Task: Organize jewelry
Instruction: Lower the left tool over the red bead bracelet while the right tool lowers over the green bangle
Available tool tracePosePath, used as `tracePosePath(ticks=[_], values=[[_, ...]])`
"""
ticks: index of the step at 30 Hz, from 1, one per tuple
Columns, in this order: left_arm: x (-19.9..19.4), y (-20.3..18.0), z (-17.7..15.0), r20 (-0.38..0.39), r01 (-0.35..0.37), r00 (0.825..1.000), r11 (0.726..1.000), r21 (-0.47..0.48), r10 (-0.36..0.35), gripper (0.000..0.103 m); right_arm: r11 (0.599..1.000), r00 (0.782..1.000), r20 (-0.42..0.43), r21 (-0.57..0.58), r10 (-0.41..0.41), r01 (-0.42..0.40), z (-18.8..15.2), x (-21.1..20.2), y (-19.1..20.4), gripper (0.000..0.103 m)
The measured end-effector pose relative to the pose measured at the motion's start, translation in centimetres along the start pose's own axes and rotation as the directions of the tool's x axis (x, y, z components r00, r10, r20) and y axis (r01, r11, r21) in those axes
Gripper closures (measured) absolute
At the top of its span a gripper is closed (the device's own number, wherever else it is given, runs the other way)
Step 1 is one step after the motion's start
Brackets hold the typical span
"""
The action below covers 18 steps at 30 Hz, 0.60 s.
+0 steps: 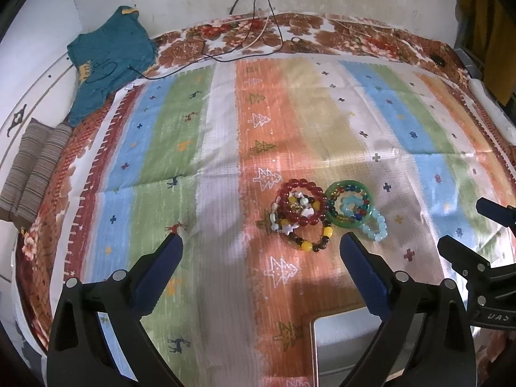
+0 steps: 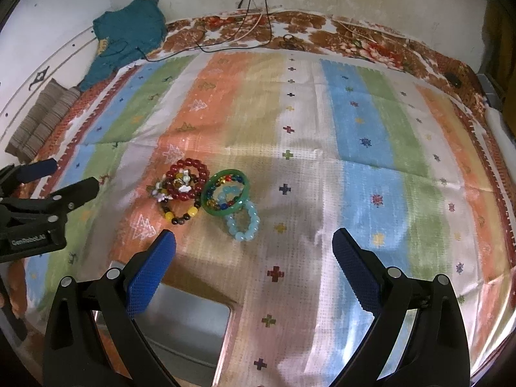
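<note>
Both the left gripper (image 1: 261, 242) and right gripper (image 2: 253, 238) hang wide open and empty, near a bracelet pile (image 2: 206, 193) on the striped cloth (image 2: 364, 135).

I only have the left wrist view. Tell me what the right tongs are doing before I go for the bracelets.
Observer: The right tongs are wide open with nothing between them. The bracelet pile lies ahead of them on the striped cloth, toward their left finger.
Operator: My own finger blocks the metal tray. Give me its right side.
Observer: The metal tray ends in a rounded far-right corner, nearer the camera than the pale blue bead bracelet. No jewelry shows in the part of the tray that I can see.
</note>
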State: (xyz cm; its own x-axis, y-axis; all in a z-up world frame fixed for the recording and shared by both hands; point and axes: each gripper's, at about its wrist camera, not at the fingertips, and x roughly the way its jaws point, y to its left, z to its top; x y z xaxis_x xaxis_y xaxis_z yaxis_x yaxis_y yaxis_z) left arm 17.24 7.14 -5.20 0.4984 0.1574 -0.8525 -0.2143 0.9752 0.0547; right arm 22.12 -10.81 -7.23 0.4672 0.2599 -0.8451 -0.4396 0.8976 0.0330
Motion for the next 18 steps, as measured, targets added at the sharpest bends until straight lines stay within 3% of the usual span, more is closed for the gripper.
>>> tracePosePath(ticks=[18], values=[[4.4, 0.2, 2.3, -0.061, -0.019, 0.998, 1.000, 0.015, 0.020, 0.013, 1.000, 0.999, -0.053, 0.004, -0.006, 0.007, 2.0, 3.5, -0.1, 0.005]])
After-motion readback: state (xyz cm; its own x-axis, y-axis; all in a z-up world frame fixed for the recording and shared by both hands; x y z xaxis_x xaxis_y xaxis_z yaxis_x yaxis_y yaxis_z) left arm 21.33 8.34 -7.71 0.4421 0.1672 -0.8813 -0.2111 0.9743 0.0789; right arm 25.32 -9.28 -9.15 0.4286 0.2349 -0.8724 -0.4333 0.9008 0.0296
